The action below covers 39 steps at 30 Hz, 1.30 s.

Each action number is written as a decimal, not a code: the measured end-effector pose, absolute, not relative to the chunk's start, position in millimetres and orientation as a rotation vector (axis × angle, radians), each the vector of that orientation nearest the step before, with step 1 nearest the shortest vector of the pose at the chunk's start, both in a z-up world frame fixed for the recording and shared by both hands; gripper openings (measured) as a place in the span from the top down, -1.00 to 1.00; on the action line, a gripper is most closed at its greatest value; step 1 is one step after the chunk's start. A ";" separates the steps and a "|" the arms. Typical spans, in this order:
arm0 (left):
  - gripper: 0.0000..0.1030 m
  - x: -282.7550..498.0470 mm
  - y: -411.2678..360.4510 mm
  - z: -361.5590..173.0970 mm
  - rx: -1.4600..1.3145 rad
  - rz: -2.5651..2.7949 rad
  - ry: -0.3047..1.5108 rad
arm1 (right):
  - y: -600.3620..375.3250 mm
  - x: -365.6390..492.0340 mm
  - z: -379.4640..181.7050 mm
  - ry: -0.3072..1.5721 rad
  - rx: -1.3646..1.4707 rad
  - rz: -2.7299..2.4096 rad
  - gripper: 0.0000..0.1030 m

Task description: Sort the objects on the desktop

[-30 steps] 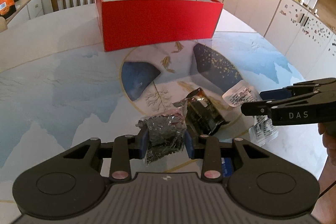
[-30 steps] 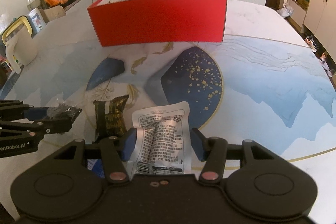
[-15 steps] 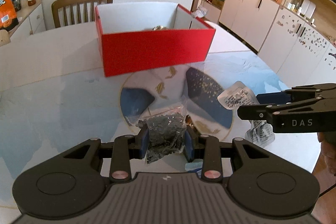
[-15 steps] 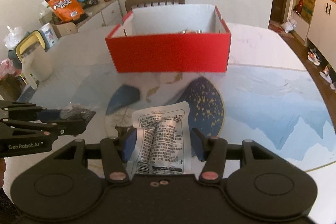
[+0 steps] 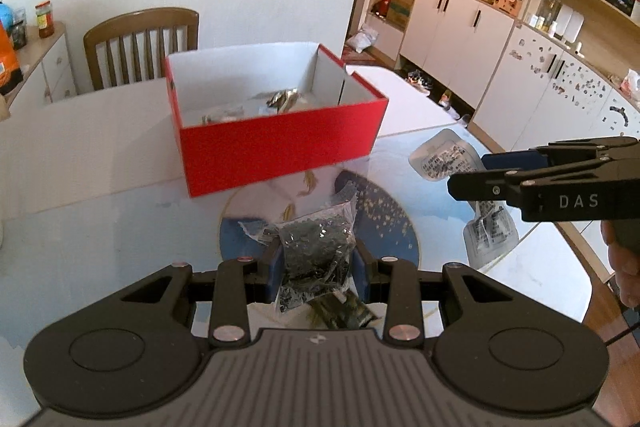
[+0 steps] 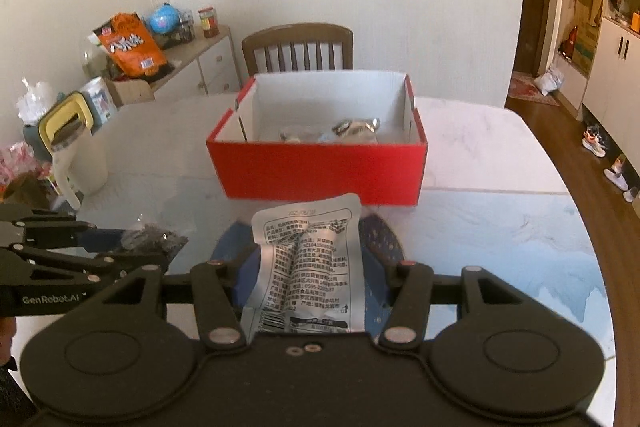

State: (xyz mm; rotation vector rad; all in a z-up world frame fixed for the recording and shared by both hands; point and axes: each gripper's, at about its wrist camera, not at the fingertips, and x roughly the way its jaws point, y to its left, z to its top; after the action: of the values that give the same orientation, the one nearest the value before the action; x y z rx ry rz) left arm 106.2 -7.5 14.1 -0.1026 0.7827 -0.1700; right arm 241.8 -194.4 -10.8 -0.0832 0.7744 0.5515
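My left gripper (image 5: 316, 259) is shut on a clear packet of dark flakes (image 5: 316, 239), held above the patterned table (image 5: 100, 235). Its fingers also show at the left edge of the right wrist view, where the left gripper (image 6: 136, 247) carries the dark packet (image 6: 154, 239). My right gripper (image 6: 310, 271) is shut on a silver printed pouch (image 6: 308, 247); from the left wrist it appears as the right gripper (image 5: 468, 173) with the pouch (image 5: 440, 161). Ahead of both stands a red box (image 5: 280, 151) (image 6: 320, 171) with a white inside and several packets in it.
A second dark packet (image 5: 340, 311) lies on the table under the left gripper. A wooden chair (image 6: 298, 47) stands behind the box. A cream jug with a yellow lid (image 6: 76, 155) is at the table's left edge. White cabinets (image 5: 460, 27) line the right.
Both grippers have risen with their packets held. The box now shows from above, with its contents in sight. The second dark packet stayed on the table.
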 end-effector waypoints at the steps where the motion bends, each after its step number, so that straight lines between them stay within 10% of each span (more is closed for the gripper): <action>1: 0.35 107.7 -7.1 16.7 -0.103 -0.169 0.778 | -194.5 244.5 -7.3 0.769 -0.082 0.553 -0.06; 39: 0.35 259.8 3.8 66.6 0.023 -0.109 0.717 | -182.8 377.2 32.4 0.663 -0.140 0.596 -0.06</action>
State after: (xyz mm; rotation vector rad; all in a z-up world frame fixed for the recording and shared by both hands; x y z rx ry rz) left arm 259.8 3.8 66.6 0.0230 0.7170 -0.1090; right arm 377.2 -182.8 32.4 -0.1404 0.6630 0.5956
